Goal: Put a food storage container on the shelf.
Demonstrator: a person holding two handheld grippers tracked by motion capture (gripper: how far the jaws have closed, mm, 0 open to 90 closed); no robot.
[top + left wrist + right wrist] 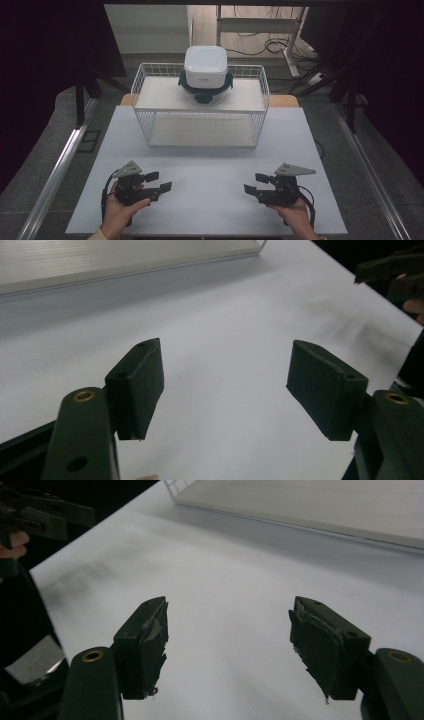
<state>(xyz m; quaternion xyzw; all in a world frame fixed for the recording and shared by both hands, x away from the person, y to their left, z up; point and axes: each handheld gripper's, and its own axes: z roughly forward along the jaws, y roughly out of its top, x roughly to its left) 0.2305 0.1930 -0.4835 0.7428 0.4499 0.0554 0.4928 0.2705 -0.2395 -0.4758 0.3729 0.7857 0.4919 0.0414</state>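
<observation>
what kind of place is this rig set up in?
Probably a lab or recording workspace, not a home: a bare white table with a wire rack staged on it, dark curtains at the sides, loose cables on the floor behind.

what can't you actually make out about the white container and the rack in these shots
- White container, high view: its contents are hidden by the opaque lid; the marking on its front is too small to read.
- Dark base under the container, high view: largely covered by the container, so its shape is unclear.
- Wire rack, both gripper views: cut off by the top edge, leaving a blurred bottom strip.
- Left gripper and right gripper: open, empty.
</observation>
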